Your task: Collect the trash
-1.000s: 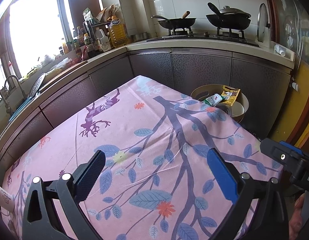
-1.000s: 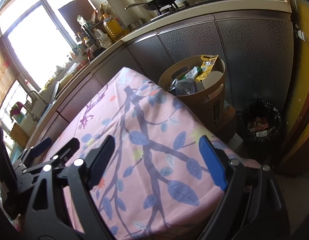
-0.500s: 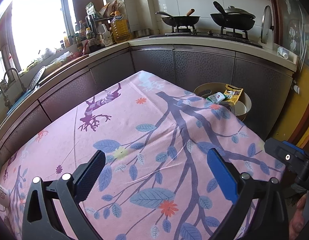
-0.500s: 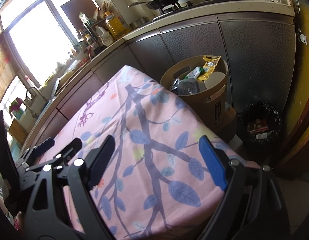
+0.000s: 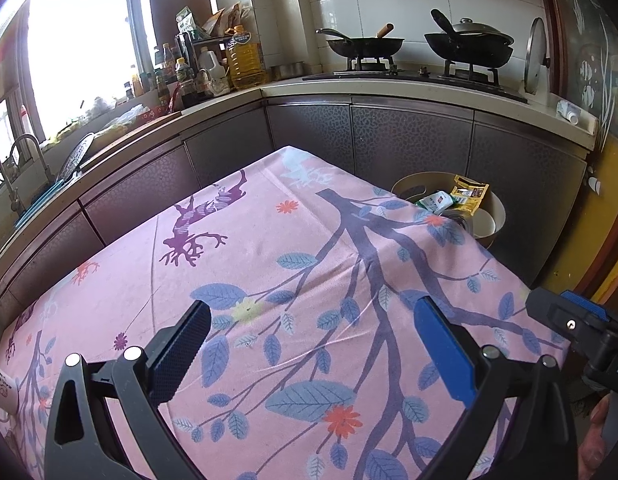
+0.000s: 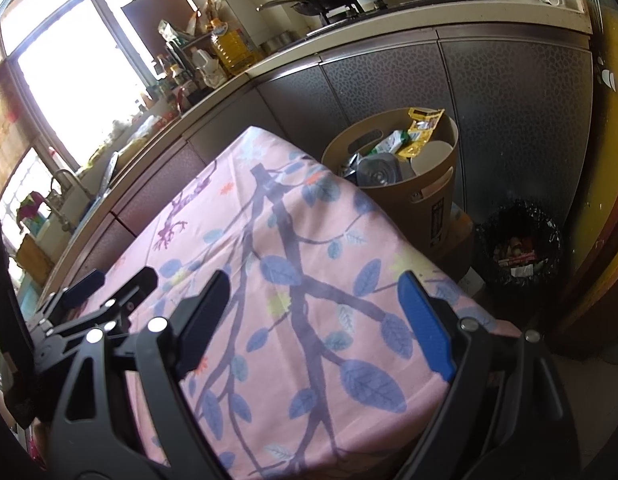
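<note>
Left claw [image 5: 313,336], right claw [image 6: 315,304]: spread wide, empty, above tablecloth [image 5: 269,240].

Pink tablecloth [image 5: 237,264] printed with a purple tree, blue leaves and a deer, spread flat. Behind it, dark cabinet doors [image 5: 409,140] under a pale counter. On the stove, two black woks [image 5: 365,45], one lidded. Yellow oil jug [image 5: 245,60] among bottles by the bright window [image 5: 77,48]. Faucet [image 5: 29,152] at far left

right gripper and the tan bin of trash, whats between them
Only bare pink tablecloth lies between the open right gripper and the tan bin, which stands past the table's far corner. The right wrist view shows it.
</note>
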{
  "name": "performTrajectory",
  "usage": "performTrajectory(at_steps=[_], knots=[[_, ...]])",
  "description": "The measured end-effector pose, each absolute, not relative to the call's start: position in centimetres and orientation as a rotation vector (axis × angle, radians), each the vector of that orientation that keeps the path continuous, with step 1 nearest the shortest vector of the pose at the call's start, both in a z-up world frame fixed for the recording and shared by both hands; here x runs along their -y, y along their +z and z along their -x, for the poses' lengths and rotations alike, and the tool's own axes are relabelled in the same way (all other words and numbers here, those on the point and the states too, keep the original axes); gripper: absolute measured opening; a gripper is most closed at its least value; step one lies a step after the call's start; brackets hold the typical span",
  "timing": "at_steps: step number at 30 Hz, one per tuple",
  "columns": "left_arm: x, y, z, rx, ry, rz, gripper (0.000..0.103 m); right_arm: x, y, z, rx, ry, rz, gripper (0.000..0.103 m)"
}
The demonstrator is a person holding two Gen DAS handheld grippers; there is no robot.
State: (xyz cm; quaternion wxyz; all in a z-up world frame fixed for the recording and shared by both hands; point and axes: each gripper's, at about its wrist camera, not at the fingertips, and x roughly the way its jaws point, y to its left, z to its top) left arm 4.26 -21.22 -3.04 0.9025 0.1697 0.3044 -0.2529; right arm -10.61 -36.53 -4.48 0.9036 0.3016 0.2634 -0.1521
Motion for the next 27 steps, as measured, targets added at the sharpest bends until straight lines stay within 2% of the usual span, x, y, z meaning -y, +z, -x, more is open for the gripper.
performTrajectory(at_steps=[27], knots=[[21.9,-2.1,-3.3,-0.589,-0.542,-0.359,0.097,36.8,-4.3,10.5,-0.546,-0.318,-0.624,0.083]])
